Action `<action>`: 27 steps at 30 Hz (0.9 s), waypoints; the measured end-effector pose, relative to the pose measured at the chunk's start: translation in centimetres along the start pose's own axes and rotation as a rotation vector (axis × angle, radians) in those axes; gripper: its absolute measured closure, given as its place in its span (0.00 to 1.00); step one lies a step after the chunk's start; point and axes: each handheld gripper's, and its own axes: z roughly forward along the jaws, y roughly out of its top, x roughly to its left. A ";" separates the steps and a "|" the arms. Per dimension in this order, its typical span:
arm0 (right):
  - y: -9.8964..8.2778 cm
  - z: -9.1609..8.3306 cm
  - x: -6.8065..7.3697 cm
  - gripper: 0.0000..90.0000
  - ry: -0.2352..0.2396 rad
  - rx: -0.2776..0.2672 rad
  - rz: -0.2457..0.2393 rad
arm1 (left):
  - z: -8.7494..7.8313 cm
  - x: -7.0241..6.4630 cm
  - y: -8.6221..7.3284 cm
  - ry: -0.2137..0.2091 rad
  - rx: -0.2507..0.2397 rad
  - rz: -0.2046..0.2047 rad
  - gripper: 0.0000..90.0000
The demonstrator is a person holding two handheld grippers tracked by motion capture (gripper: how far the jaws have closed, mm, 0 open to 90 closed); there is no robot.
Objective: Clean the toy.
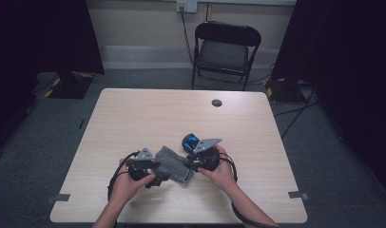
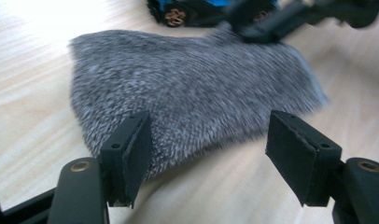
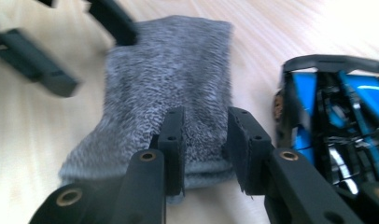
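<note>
Item: grey sock [image 1: 174, 164], soft flecked knit, lying flat on the surface [image 1: 134, 118] between both tools, near its front edge.

Right tool [image 3: 204, 140]: jaws drawn close over the sock's cuff end, a gap left; fabric not clearly pinched.

Left tool [image 2: 206, 140]: jaws apart at the opposite end, gripping nothing.

Adjacent: blue toy car [image 3: 332, 112], just beside the sock.

Risks: jaws may catch one layer only, so cloth slips; a swing could knock the car.
</note>
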 end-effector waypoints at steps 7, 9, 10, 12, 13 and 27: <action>-0.4 0.3 1.7 0.75 0.049 0.014 -0.010 | 0.8 1.1 0.9 0.046 -0.034 -0.042 0.33; -0.3 0.7 2.1 0.73 0.063 0.010 -0.002 | 1.1 1.4 1.1 0.060 -0.041 -0.045 0.33; -0.2 0.9 2.3 0.72 0.068 0.009 -0.003 | 1.2 1.6 1.2 0.067 -0.043 -0.050 0.33; 0.1 1.5 2.8 0.70 0.072 0.011 -0.008 | 1.3 1.8 1.4 0.077 -0.052 -0.059 0.33; 0.2 1.9 2.9 0.68 0.075 0.010 -0.005 | 1.3 1.9 1.5 0.084 -0.050 -0.051 0.33; 1.1 1.6 3.0 0.29 0.039 -0.047 0.002 | -0.6 1.6 2.0 0.111 -0.091 -0.039 0.27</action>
